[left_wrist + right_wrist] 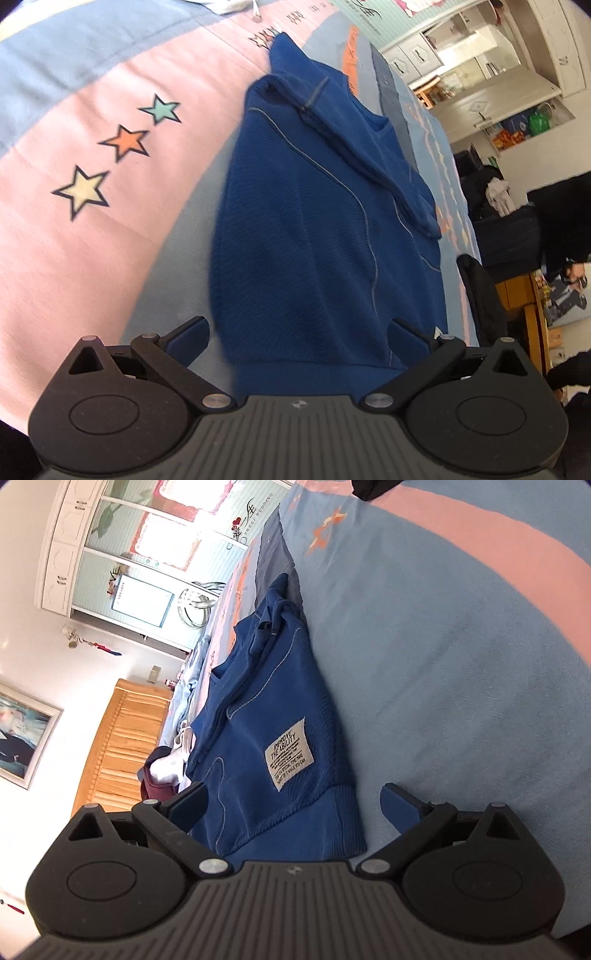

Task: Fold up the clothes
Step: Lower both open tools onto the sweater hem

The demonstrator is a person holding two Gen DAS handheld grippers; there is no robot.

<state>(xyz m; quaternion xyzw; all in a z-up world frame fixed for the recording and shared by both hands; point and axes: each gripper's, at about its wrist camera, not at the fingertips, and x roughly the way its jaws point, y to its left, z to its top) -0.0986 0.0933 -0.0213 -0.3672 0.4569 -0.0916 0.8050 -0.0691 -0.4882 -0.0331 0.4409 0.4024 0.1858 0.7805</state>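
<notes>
A blue knit sweater (314, 229) lies on the bed with its sides and a sleeve (354, 147) folded over the body. Its ribbed hem (306, 376) is nearest to me. My left gripper (301, 339) stands open over the hem, one finger at each side of the garment. In the right wrist view the same sweater (273, 716) shows a cream cloth label (290, 755). My right gripper (293, 805) is open above the sweater's hem corner (332, 823), with nothing pinched between its fingers.
The bedsheet (92, 258) is pink and light blue with printed stars (83, 190). A wooden headboard (122, 746) and crumpled clothes (166, 764) lie beyond the sweater. A person (565, 258) in dark clothing stands by the bed edge, near a white wardrobe (480, 55).
</notes>
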